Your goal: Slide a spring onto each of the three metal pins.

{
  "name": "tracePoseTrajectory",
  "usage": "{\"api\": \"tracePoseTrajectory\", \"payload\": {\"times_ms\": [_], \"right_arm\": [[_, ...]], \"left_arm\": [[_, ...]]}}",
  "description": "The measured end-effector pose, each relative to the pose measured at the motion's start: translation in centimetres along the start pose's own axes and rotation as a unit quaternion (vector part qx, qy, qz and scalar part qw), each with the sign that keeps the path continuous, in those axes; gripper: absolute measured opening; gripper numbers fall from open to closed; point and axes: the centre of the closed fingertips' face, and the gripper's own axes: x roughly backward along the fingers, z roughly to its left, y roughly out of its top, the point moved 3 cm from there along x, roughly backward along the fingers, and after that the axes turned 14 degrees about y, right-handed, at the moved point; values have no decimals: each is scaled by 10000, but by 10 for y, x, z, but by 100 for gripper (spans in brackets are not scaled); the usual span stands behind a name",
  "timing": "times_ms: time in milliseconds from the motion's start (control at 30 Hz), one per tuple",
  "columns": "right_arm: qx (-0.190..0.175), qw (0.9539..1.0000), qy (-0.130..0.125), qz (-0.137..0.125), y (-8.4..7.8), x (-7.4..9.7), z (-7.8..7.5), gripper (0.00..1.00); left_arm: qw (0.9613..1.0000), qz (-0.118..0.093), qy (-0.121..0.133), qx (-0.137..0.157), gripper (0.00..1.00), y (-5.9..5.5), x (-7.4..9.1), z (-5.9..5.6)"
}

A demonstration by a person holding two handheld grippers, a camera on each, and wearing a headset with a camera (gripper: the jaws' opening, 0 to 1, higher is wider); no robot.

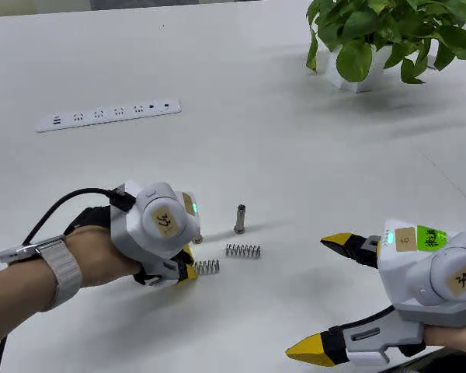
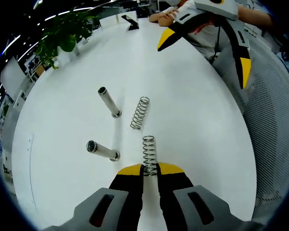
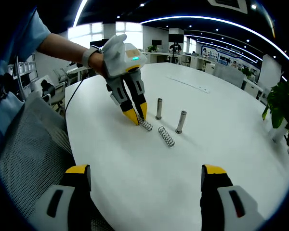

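Left gripper (image 2: 143, 169): clamped on one end of a spring (image 2: 149, 149), low over the table (image 1: 295, 155), probably so the free end can be aimed.
Nearer pin (image 2: 102, 150): upright, bare, just beside the tips.
Loose spring (image 1: 243, 250): lying flat, waiting.
Farther pin (image 1: 240, 218): upright, bare.
Right gripper (image 1: 320, 295): jaws spread wide, empty, well apart from the work.

Spring (image 3: 146, 125) in the left gripper (image 3: 137, 118)
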Motion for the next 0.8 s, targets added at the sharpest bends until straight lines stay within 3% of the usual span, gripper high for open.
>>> {"api": "tracePoseTrajectory", "payload": {"times_ms": [67,333,533,800], "right_arm": [[16,10000,-7,-20,2,-1,0,96],[15,10000,-6,-94,7,-3,1,95],[-14,9999,21,-111,6,-4,4,95],[-45,9999,44,-144,7,-7,7,95]], "left_arm": [[9999,74,-69,140,12,0,1,0],[9994,227,-184,169,15,1,-1,-3],[9991,350,-79,227,12,-1,-1,-1],[9980,235,30,580,12,-3,-2,0]]}}
